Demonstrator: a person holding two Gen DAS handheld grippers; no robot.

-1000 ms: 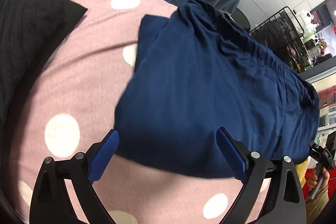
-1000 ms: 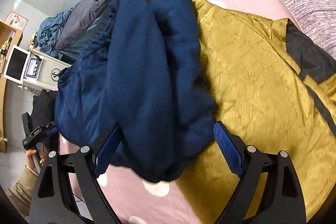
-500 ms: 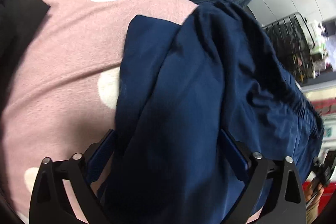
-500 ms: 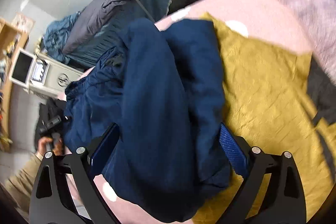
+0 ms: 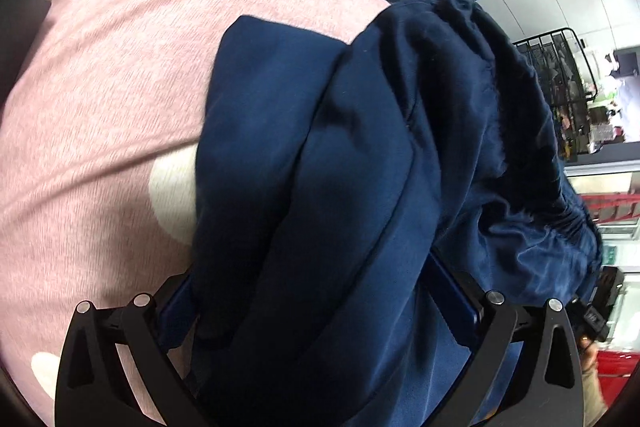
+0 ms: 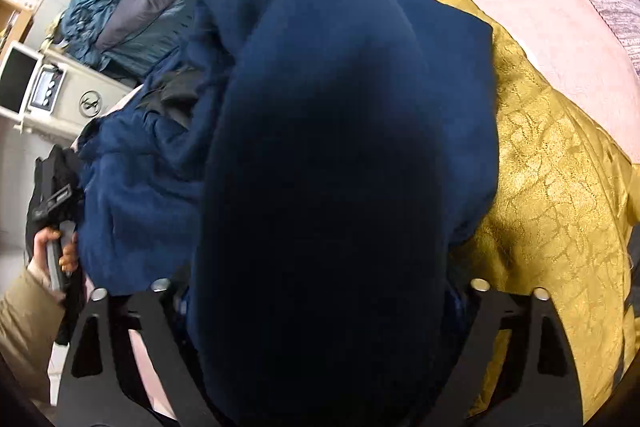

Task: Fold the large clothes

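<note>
On pink spotted bedding (image 5: 100, 75), navy garment (image 5: 320, 167) is bunched between left gripper (image 5: 320, 311) fingers, spread wide; right gripper (image 6: 316, 307) jaws closing around it beside yellow cloth (image 6: 560, 187).

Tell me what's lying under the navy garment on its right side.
The navy garment overlaps a gold fabric piece on the pink dotted cover. How far the gold extends underneath is hidden.

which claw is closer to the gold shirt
Right. The right claw straddles the navy garment directly beside the gold shirt. The left claw is at the garment's far side, over the pink spotted cover.
</note>
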